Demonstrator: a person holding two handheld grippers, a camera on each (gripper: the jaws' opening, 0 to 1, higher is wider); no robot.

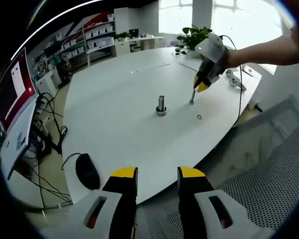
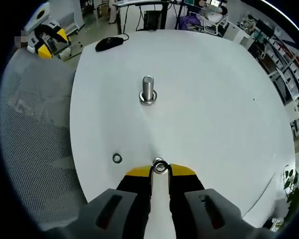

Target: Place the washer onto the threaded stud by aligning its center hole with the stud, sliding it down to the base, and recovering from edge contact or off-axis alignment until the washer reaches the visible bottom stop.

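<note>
1. In the right gripper view, my right tongs (image 2: 160, 170) are closed together on a small metal part, a washer (image 2: 160, 167), which sits between the yellow tips just above the white tabletop (image 2: 214, 109).
2. A second washer (image 2: 117, 158) lies flat on the tabletop, a little to the left of these tongs and not touching them.
3. Farther ahead, the threaded stud (image 2: 148, 89) stands upright near the middle of the tabletop, well apart from the held washer. I see a ring-like base at its foot, but I cannot tell if this is a washer or a part of the stud.
4. Beyond the stud, near the far edge, there is a black mouse (image 2: 108, 44), and my left tongs (image 2: 49, 41) appear off the tabletop at the upper left.
5. In the left gripper view, my left tongs stand apart with nothing between them, hanging near the tabletop edge.
6. From here the stud is in the middle distance, the loose washer lies to its right, and the right tongs reach down to the tabletop behind it, held by a person's hand (image 1: 234, 57).
</note>
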